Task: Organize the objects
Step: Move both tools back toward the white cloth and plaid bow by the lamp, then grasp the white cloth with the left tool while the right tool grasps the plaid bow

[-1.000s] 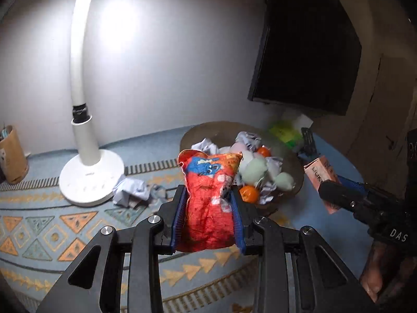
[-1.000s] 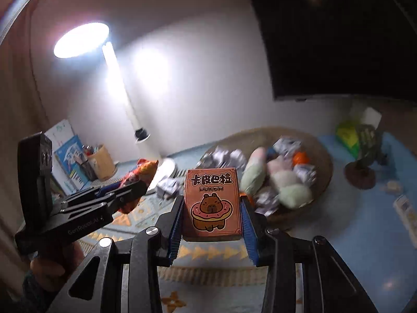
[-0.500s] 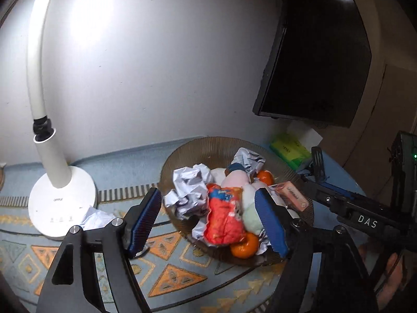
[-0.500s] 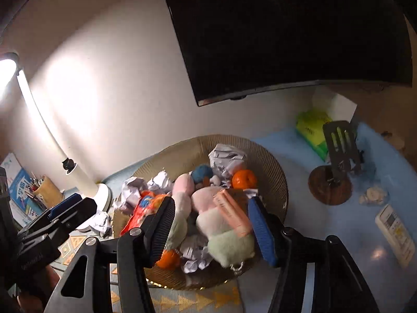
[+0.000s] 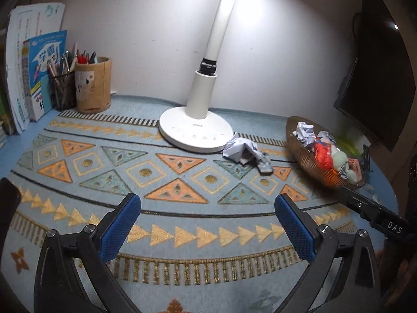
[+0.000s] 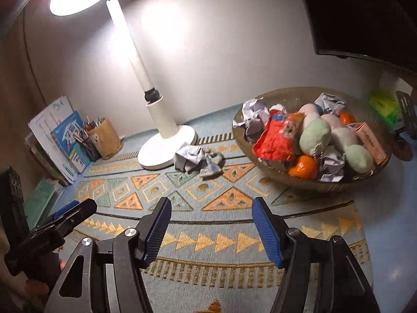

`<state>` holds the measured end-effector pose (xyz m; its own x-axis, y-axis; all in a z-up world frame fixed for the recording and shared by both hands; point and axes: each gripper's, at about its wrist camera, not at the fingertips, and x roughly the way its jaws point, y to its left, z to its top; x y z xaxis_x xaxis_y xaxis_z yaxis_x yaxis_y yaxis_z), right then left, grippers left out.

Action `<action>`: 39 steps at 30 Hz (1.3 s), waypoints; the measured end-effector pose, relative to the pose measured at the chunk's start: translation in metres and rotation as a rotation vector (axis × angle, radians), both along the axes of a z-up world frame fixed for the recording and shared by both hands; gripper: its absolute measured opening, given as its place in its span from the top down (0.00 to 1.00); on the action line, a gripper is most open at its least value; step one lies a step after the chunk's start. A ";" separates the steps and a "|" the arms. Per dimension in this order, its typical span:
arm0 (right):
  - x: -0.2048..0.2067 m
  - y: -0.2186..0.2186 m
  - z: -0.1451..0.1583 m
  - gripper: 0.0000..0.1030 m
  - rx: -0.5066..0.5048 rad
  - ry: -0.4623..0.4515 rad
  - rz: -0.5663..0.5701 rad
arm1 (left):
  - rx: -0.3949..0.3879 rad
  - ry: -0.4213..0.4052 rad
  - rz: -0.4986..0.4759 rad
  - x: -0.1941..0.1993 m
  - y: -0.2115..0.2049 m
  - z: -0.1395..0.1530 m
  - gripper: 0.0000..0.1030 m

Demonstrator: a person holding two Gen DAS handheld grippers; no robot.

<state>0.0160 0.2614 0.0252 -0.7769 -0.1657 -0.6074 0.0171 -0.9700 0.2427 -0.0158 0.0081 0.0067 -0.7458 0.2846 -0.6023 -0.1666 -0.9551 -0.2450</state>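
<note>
Both claws gaping wide w/ nothing held: crumpled paper (image 6: 189, 157) lying upper-centre of frame, beyond right gripper (image 6: 211, 230), left gripper (image 5: 206, 225) sitting farther off.

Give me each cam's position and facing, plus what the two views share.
Left wrist: on the left gripper, low over the patterned mat, facing the lamp base and pen holder; own open blue-padded fingers show, right gripper at right edge.
Right wrist: on the right gripper, higher, facing the basket; own open fingers show, left gripper and hand at left.
Shared: lamp, mat, crumpled paper, basket, books.
</note>
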 end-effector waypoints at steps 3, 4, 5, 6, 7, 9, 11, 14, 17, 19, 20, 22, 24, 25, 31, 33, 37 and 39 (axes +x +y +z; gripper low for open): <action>-0.004 -0.012 -0.021 0.39 0.025 -0.013 0.016 | 0.022 -0.034 0.009 0.000 -0.008 -0.022 0.01; -0.002 -0.013 -0.026 0.39 0.019 -0.004 0.016 | 0.035 -0.062 0.015 -0.002 -0.011 -0.024 0.01; -0.003 -0.010 -0.033 0.38 0.015 0.001 0.006 | 0.051 -0.055 0.015 -0.003 -0.014 -0.023 0.01; -0.007 -0.008 -0.039 0.38 0.020 -0.035 -0.019 | 0.055 -0.044 0.030 -0.003 -0.016 -0.023 0.01; -0.012 -0.007 -0.040 0.38 0.029 -0.058 -0.035 | 0.058 -0.054 0.046 -0.004 -0.018 -0.024 0.01; -0.015 -0.003 -0.042 0.36 0.027 -0.062 -0.048 | 0.089 -0.086 0.044 -0.007 -0.022 -0.029 0.01; -0.018 -0.003 -0.045 0.30 0.028 -0.082 -0.051 | 0.105 -0.085 0.054 -0.006 -0.026 -0.029 0.01; -0.016 -0.006 -0.043 0.18 0.052 -0.075 -0.058 | 0.105 -0.083 0.065 -0.005 -0.026 -0.029 0.01; -0.013 -0.008 -0.040 0.14 0.068 -0.053 -0.061 | 0.076 -0.083 0.057 -0.005 -0.020 -0.029 0.01; -0.014 -0.009 -0.041 0.14 0.075 -0.058 -0.060 | 0.043 -0.074 0.043 -0.004 -0.014 -0.028 0.01; -0.014 -0.009 -0.041 0.14 0.079 -0.060 -0.062 | 0.021 -0.066 0.037 -0.003 -0.010 -0.027 0.01; -0.015 -0.010 -0.042 0.14 0.082 -0.061 -0.061 | -0.025 -0.048 0.011 -0.001 -0.001 -0.025 0.01; -0.015 -0.010 -0.042 0.14 0.084 -0.059 -0.060 | -0.066 -0.026 -0.037 -0.001 0.008 -0.021 0.01; -0.015 -0.010 -0.042 0.14 0.085 -0.058 -0.059 | -0.082 -0.020 -0.070 -0.004 0.013 -0.018 0.01; -0.046 -0.014 -0.046 0.28 0.030 -0.123 0.027 | -0.196 0.036 -0.268 -0.056 0.043 0.001 0.03; -0.068 -0.017 -0.047 0.38 0.012 -0.158 0.060 | -0.276 0.045 -0.340 -0.081 0.057 0.001 0.10; -0.104 -0.021 -0.049 0.43 0.065 -0.169 0.042 | -0.433 0.065 -0.459 -0.121 0.086 -0.006 0.22; -0.120 -0.019 -0.051 0.44 0.057 -0.183 0.030 | -0.470 0.089 -0.520 -0.132 0.098 -0.008 0.30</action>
